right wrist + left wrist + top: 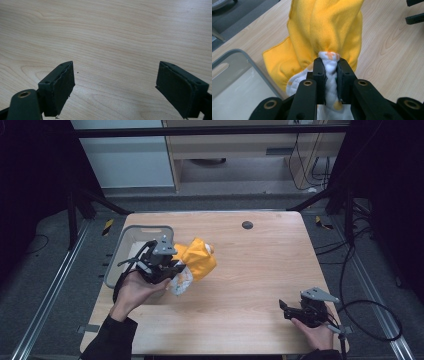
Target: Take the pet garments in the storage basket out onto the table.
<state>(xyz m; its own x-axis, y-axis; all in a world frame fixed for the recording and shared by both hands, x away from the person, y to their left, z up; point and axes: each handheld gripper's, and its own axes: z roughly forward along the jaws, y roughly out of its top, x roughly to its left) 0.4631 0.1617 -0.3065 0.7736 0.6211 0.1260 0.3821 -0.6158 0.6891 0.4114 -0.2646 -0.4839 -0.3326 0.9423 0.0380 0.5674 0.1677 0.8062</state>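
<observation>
Between the jaws of the left gripper [329,65] there's a bunched-up bit of white fabric with orange spots, pinched tight, so it's basically clamped right down on the yellow cloth [324,30]. From that pinch point the cloth fans out away from the gripper, yellow fleece on the outside, white spotted lining showing underneath. In the high view the left gripper [172,270] sits at the left side of the wooden table [260,270], held in the left hand [135,290], and the yellow cloth [200,257] is draped just beside the grey bin [127,237], which sits at the table's left edge. Can't tell if the cloth is lifted clear or resting on the wood.

Right gripper [115,85] is wide open, nothing between the jaws, just bare wood grain below. It's well apart from the cloth, down at the near right corner [285,309], held in the right hand [315,332]. Small dark round disc [247,225] near the far edge.
</observation>
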